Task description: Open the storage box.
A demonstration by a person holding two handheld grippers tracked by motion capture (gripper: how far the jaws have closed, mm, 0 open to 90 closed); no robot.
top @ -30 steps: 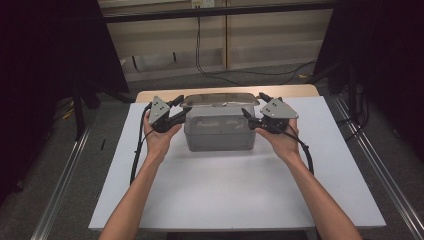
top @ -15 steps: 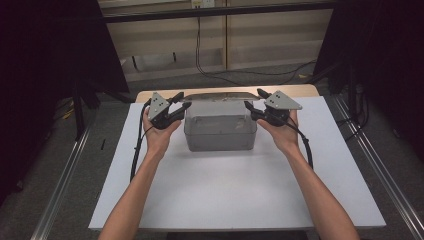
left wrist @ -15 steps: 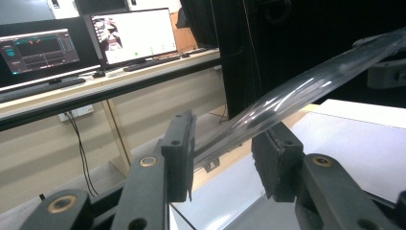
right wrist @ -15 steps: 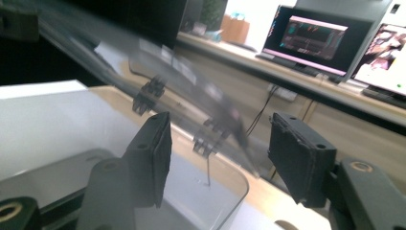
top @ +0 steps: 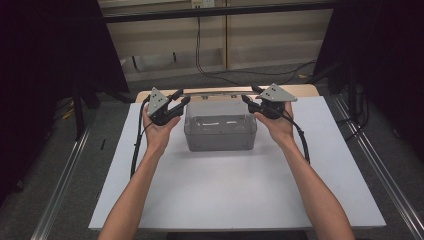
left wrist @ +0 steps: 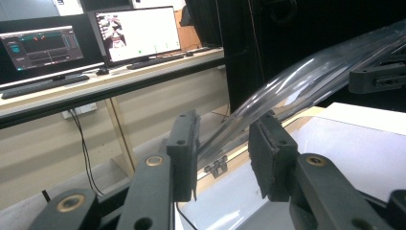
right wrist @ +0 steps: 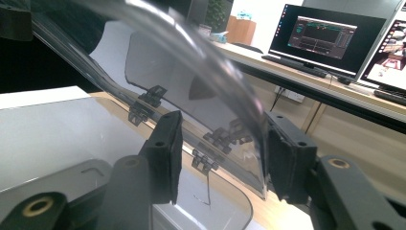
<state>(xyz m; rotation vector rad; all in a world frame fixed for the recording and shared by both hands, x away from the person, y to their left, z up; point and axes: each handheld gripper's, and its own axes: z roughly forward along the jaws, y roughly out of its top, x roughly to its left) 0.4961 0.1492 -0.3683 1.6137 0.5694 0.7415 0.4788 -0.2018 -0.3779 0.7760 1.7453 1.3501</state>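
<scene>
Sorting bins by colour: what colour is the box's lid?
Clear, see-through lid; right gripper view shows it best.

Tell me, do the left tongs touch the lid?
Touching. In the left gripper view the left tongs, which have just been closing, pinch the lid by its edge between both pads.

We are counting one clear plastic box sitting on the counter, and one hinged clear lid standing up at its far edge. We are seeing two tongs, the left tongs and the right tongs, and two monitors glowing behind.
</scene>
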